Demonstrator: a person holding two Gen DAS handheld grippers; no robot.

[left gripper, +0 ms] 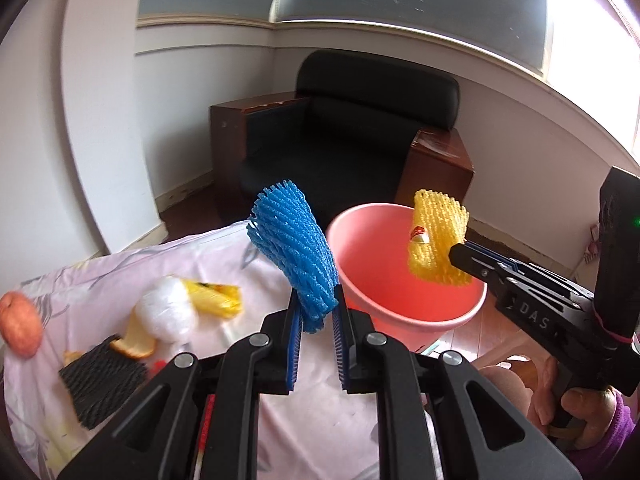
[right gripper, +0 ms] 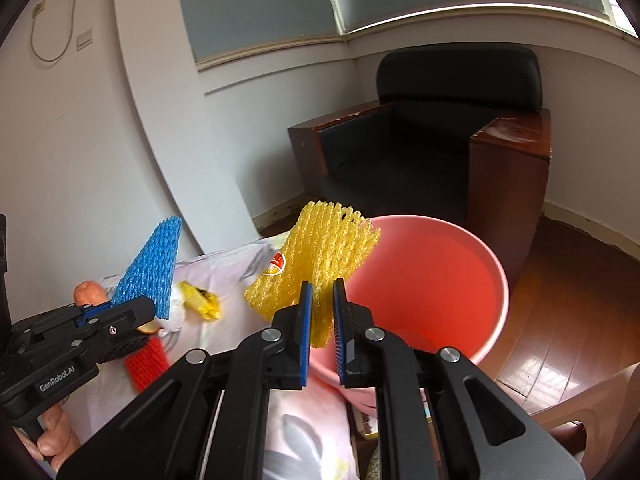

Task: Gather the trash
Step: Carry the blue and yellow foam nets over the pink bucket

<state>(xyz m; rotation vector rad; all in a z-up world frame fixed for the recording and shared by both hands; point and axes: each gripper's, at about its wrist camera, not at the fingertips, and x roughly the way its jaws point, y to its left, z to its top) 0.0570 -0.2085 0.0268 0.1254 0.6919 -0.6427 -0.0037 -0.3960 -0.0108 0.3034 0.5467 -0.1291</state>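
Foam nets held at the bucket's edge

Left gripper (left gripper: 316, 316) is clamped on a blue foam net (left gripper: 294, 252), which stands up from the blue pads and leans over the near rim of the pink bucket (left gripper: 404, 280). Right gripper (right gripper: 322, 300) pinches a yellow foam net (right gripper: 316, 256) that bears a small red sticker; seen from the left wrist, this net hangs above the bucket's open mouth. The bucket stands just beside the table covered with a pale floral cloth (left gripper: 320, 420). On the cloth, well apart from the bucket, lie a white foam net (left gripper: 168, 312), a piece of orange peel (left gripper: 136, 340), a black foam net (left gripper: 100, 384), a yellow wrapper (left gripper: 216, 300) and an orange fruit (left gripper: 20, 328). A red foam net (right gripper: 146, 360) lies beneath the left gripper. Behind the bucket sits a black armchair (left gripper: 352, 140).
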